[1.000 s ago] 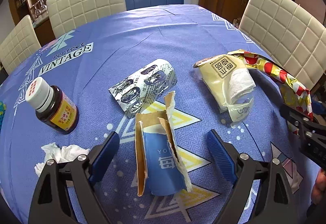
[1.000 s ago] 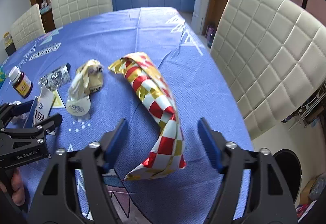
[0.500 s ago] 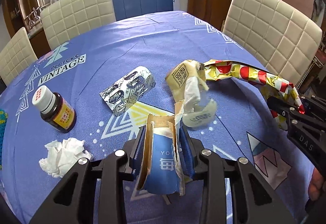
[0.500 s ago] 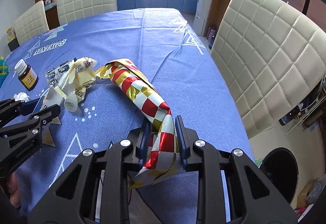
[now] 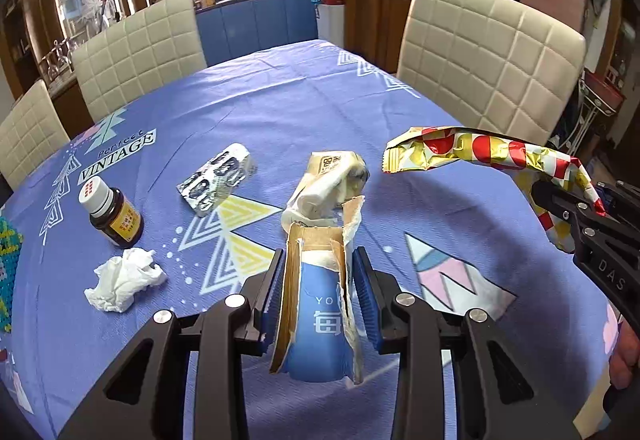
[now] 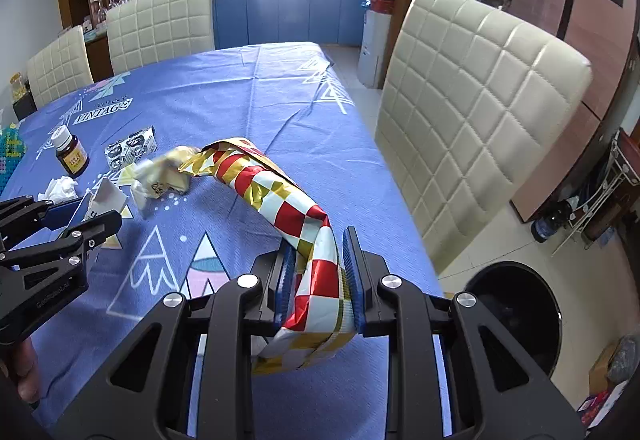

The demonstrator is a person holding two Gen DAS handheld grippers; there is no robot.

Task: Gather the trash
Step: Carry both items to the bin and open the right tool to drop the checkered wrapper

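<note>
My left gripper [image 5: 318, 288] is shut on a torn blue paper cup [image 5: 316, 324] and holds it above the blue tablecloth [image 5: 260, 104]. My right gripper [image 6: 318, 276] is shut on a red, gold and white checked foil wrapper [image 6: 280, 196], lifted off the table; it also shows in the left wrist view [image 5: 480, 152]. On the cloth lie a crumpled yellow packet [image 5: 332, 180], a silver blister pack [image 5: 218, 180] and a white tissue ball [image 5: 124, 278].
A brown medicine bottle [image 5: 112, 214] with a white cap stands at the left. Cream padded chairs [image 6: 476, 120] ring the table. A black round bin [image 6: 516, 312] stands on the floor at the right, beside the table edge.
Both grippers closed on their items, then lifted them: the left raised the blue cup, the right raised the foil wrapper off the cloth.
</note>
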